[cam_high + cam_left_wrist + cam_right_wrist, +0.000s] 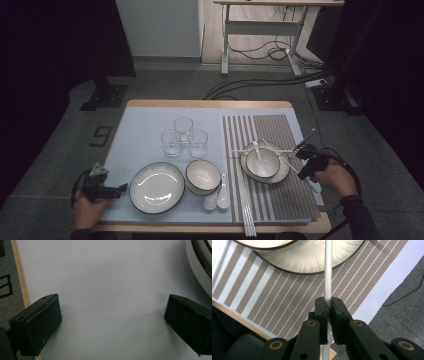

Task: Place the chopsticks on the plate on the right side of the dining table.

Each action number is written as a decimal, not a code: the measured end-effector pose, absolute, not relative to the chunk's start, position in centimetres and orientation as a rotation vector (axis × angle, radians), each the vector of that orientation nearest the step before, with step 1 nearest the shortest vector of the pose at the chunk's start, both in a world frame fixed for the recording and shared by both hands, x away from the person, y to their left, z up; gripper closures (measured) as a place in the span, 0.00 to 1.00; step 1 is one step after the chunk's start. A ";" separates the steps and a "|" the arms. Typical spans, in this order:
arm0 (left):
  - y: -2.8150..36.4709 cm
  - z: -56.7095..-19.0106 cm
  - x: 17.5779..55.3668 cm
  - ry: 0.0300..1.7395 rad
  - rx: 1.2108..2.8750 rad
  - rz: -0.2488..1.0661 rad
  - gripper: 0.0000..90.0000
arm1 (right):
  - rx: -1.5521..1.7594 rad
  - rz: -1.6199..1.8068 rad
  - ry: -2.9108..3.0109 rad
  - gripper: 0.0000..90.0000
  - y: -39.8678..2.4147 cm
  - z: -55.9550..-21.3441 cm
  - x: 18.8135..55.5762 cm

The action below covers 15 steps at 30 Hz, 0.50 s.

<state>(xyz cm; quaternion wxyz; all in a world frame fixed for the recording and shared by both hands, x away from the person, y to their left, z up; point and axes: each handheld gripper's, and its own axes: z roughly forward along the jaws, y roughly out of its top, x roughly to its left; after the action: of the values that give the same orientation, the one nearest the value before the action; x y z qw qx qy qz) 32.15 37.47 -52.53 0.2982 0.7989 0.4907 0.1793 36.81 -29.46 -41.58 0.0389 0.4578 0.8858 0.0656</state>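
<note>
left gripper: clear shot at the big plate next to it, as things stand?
Probably yes. The left gripper rests open on the blue mat, jaws toward the big plate, whose rim sits just past one jaw with bare mat between them.

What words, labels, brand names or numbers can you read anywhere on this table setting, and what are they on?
None: no readable text.
The plates, bowls, glasses, spoons, white chopstick and striped mat are unmarked.
Both grippers show no lettering.

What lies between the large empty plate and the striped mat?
In the high view, a bowl and two white spoons lie between the large plate and the striped mat.
</note>
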 end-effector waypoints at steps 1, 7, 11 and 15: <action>37.5 -52.5 32.1 1.304 2.122 0.476 0.01 | 1.405 0.200 2.717 0.94 -29.5 -41.6 36.9; 37.5 -52.5 32.2 1.304 2.122 0.476 0.01 | 1.418 0.186 2.707 0.94 -29.3 -42.0 37.8; 37.5 -52.5 32.1 1.304 2.123 0.476 0.01 | 1.417 0.188 2.707 0.94 -28.9 -42.4 38.4; 37.5 -52.5 32.2 1.304 2.122 0.476 0.01 | 1.412 0.183 2.704 0.94 -28.5 -42.8 39.2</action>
<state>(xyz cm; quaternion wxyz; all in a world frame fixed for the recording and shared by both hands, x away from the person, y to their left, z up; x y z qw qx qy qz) 32.15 37.48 -52.53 0.2983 0.7988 0.4907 0.1792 39.17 -28.46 -42.76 0.0430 0.4616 0.8840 0.0597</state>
